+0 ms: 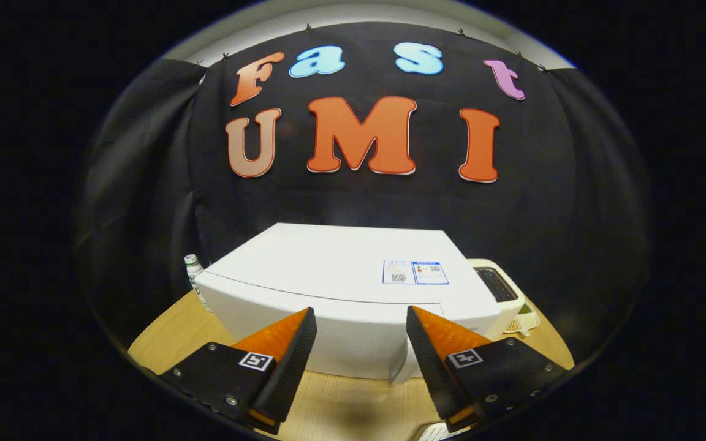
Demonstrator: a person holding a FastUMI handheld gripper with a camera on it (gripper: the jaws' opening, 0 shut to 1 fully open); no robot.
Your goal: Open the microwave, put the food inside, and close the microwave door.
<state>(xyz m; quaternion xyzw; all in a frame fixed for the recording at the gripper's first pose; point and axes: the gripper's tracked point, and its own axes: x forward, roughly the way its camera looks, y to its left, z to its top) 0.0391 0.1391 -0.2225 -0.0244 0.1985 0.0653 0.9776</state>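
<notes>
On the pale wooden tabletop (341, 404) stands the white microwave (341, 275), seen from above and in front, with the gripper (361, 318) hanging just before its front face. The two orange-and-black fingers (288, 343) are spread wide with nothing between them; the gap frames the lower front of the oven, and the right finger sits close to what looks like the door's edge or handle (403, 361), though contact cannot be confirmed. The door appears flush with the body, so by this evidence the task is at its very start: the opening is not yet done, and the loading and closing both remain. The food itself cannot be picked out with certainty; a small plate-like thing (521, 321) sits at the microwave's right corner beside a cream-coloured appliance (503, 285) with a dark top, and it may hold the item, but it is too small and too hidden to tell. A white bottle with a green label (194, 275) stands just off the microwave's left rear corner. Two stickers (415, 272) lie on the oven's top. The table is light wood grain, smooth and uncluttered in front of the fingers, and black cloth (144, 184) hangs as the booth's wall behind and to both sides, with a pale strip of ceiling above it.
</notes>
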